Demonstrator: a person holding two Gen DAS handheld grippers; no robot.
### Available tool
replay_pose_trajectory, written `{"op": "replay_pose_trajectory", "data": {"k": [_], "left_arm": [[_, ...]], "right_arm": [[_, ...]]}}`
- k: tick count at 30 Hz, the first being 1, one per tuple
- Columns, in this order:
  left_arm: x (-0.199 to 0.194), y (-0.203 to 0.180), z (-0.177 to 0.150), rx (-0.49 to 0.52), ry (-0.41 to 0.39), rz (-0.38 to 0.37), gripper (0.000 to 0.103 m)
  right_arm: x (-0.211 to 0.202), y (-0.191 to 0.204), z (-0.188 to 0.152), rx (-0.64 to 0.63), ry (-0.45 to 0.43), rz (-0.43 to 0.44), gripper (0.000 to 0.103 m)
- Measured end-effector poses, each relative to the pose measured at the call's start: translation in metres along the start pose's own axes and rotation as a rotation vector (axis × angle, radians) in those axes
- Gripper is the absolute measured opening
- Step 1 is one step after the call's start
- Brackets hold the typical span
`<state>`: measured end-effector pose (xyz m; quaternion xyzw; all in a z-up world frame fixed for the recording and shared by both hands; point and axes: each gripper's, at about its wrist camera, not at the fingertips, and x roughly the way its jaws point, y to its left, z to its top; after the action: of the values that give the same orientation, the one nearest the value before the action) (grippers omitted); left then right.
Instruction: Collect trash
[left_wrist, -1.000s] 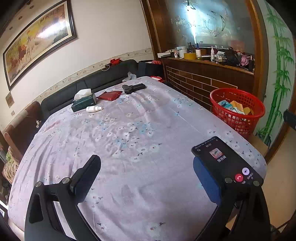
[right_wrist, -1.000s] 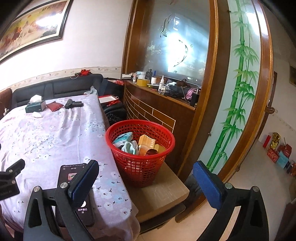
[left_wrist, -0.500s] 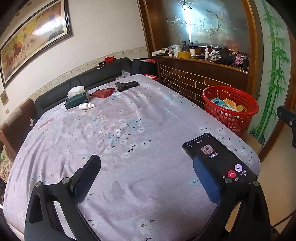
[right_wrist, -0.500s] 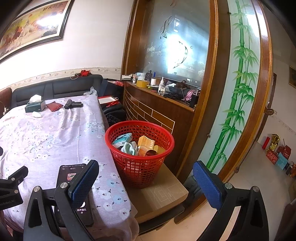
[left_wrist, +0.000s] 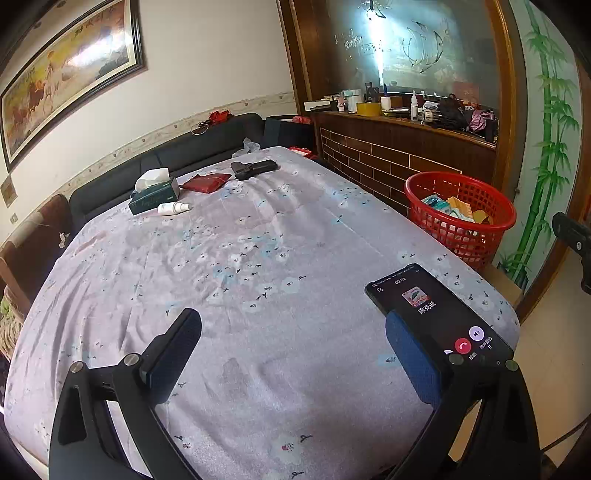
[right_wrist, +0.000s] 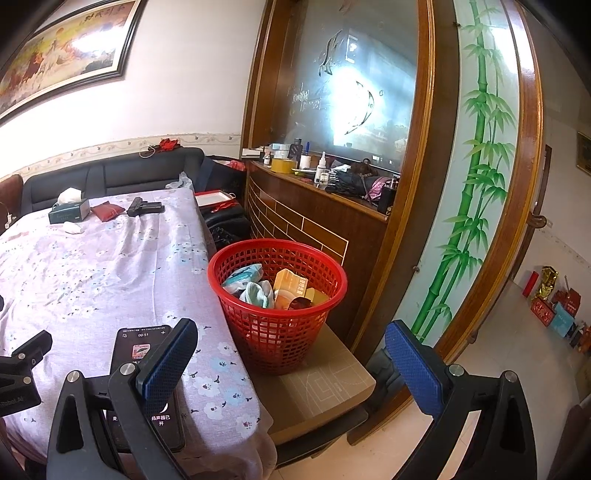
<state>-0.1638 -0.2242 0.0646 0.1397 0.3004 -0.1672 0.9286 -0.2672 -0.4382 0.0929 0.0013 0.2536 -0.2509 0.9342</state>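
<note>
I held my left gripper over the near part of the table, its two fingers spread wide apart with nothing between them, only the flowered lilac tablecloth showing below. My right gripper was likewise wide apart and empty, hanging past the table's corner. The red basket stood on a low brown stool just beside the table's edge, and the collected trash lay inside it: crumpled pale blue and white wrappers and an orange packet. A phone lay face up near the table's corner with a call screen lit, partly hidden behind my left gripper's right finger. At the far end of the table sat a green tissue box, a small white bottle lying on its side just in front of it, a red pouch and a black gun-shaped object.
</note>
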Motion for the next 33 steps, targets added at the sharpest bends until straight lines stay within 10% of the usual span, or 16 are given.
{"op": "replay_pose_trajectory", "data": {"k": [33], "left_arm": [[0.0001, 0.0017, -0.0014, -0.009, 0.001, -0.002, 0.099]], "right_arm": [[0.002, 0.0034, -0.001, -0.01, 0.008, 0.005, 0.103]]}}
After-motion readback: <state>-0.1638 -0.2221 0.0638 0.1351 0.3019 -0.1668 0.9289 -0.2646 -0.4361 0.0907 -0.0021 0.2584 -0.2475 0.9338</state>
